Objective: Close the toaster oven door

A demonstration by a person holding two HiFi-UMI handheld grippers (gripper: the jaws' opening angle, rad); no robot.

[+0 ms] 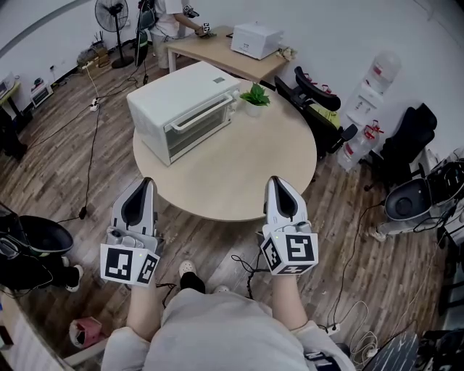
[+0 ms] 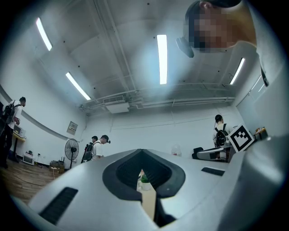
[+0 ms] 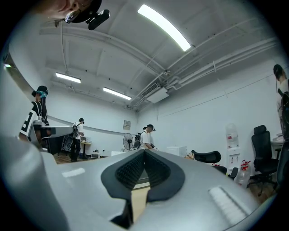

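A white toaster oven [image 1: 185, 109] stands on the far left of the round wooden table [image 1: 246, 174]. Its glass door [image 1: 199, 124] is up against the body, with the bar handle [image 1: 205, 111] along the top. My left gripper [image 1: 147, 181] hovers over the table's near edge, jaws shut with nothing in them. My right gripper [image 1: 275, 180] is level with it to the right, also shut and empty. Both point toward the table, well short of the oven. In the left gripper view the left gripper [image 2: 142, 153] shows closed pads, as does the right gripper [image 3: 144, 153] in its own view.
A small potted plant [image 1: 254, 97] stands just right of the oven. Black office chairs [image 1: 319, 98] crowd the table's far right. Behind are a desk [image 1: 210, 52] with a white box [image 1: 255, 38], a fan [image 1: 112, 14] and a person [image 1: 170, 18]. Cables run across the wooden floor [image 1: 94, 145].
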